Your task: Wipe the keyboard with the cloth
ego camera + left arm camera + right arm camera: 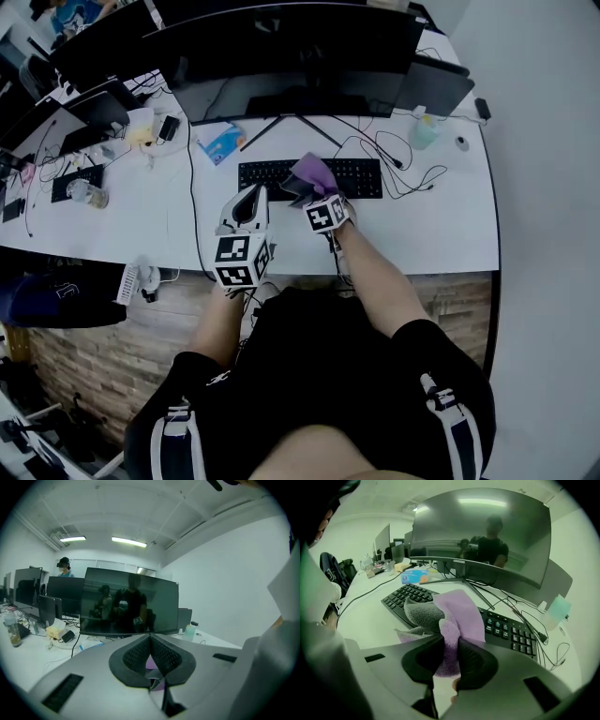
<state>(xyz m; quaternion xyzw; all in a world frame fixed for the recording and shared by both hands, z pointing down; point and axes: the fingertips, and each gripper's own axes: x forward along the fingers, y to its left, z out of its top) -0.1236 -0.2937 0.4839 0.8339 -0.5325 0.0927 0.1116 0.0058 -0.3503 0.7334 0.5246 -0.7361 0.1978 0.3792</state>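
Right gripper view: my right claw [449, 660] is clamped on the purple cloth [459, 616], which bunches over the middle of the keyboard [511, 632], mid-worktop [370, 620] before the monitor [487, 531]. Risk: only a narrow fold is pinched, so dragging across the keys may pull it free or shift the keyboard. My left claw [151, 660] is closed and empty, near the worktop's front edge.

Two grippers, the left gripper [254, 194] and the right gripper [306, 193], one purple cloth [315, 171], one black keyboard [362, 178], one curved monitor [300, 56], one pale bottle [424, 131] far right
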